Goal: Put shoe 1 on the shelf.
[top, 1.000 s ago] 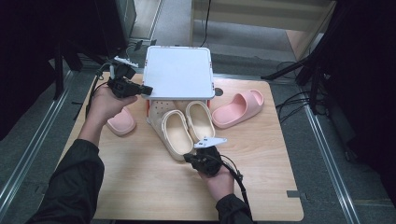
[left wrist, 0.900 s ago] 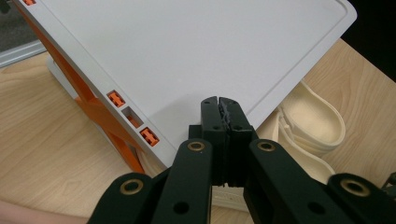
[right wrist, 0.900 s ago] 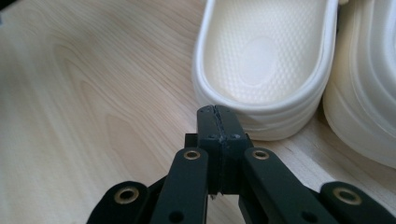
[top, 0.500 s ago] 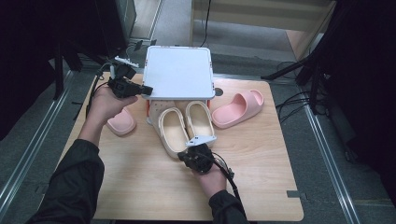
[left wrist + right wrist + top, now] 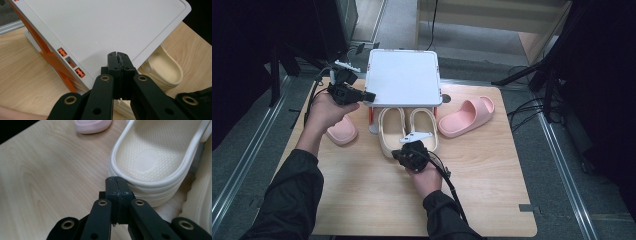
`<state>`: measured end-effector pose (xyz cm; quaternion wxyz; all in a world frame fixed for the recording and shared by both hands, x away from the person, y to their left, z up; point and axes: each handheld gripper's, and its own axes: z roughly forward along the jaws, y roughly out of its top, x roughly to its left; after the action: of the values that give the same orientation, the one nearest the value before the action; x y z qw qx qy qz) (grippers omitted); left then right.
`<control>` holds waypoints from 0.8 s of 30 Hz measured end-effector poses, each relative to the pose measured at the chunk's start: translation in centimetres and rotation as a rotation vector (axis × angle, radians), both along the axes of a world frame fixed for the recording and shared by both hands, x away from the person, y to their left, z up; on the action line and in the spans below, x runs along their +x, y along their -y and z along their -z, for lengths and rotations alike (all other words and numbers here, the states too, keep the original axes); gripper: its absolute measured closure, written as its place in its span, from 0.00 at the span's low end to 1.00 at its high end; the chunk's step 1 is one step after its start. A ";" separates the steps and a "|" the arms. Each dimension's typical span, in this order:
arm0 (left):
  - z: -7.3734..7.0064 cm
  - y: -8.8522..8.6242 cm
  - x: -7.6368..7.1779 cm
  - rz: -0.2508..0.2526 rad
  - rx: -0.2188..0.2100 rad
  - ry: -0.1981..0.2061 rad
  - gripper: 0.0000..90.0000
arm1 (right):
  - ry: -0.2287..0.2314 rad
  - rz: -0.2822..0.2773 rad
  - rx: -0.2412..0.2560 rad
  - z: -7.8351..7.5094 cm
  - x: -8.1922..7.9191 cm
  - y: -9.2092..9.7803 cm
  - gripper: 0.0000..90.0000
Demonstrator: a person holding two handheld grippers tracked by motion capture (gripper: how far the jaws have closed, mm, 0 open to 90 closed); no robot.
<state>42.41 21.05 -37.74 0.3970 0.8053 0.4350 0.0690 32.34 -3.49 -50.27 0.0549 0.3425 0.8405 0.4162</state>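
A white shelf (image 5: 402,77) on orange legs stands at the table's back; in the left gripper view the white shelf (image 5: 105,30) is seen from above its corner. Two cream slippers (image 5: 392,127) lie side by side, toes under its front edge. My right gripper (image 5: 401,151) is shut, its tips against the heel of the left cream slipper (image 5: 150,157); the right gripper (image 5: 116,180) holds nothing. My left gripper (image 5: 371,95) is shut at the shelf's front left corner. The left gripper (image 5: 117,56) hovers over the shelf's edge, with a cream slipper (image 5: 165,70) beyond it.
One pink slipper (image 5: 467,116) lies right of the shelf, another pink slipper (image 5: 341,131) left of the cream pair, under my left hand. The wooden table (image 5: 492,190) has bare room at the front and right. Dark stands and cables surround the table.
My right gripper has moved left and forward, and the cream slippers have slid further under the shelf. The left gripper has held its place.
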 end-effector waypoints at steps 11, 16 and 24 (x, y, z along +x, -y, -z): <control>0.0 0.0 0.0 -0.010 -0.007 -0.010 0.99 | -0.022 0.054 0.041 -1.1 3.1 -2.8 1.00; 0.0 -0.1 0.0 -0.006 -0.010 -0.010 0.99 | -0.015 0.058 0.029 -1.2 3.4 -3.2 1.00; 0.0 0.0 0.0 -0.012 -0.010 -0.011 0.99 | -0.019 0.040 0.024 -0.3 1.5 -2.1 1.00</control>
<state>42.42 21.09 -37.74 0.3981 0.8010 0.4424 0.0646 33.83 -1.35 -49.92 0.0512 0.3638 0.8290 0.4216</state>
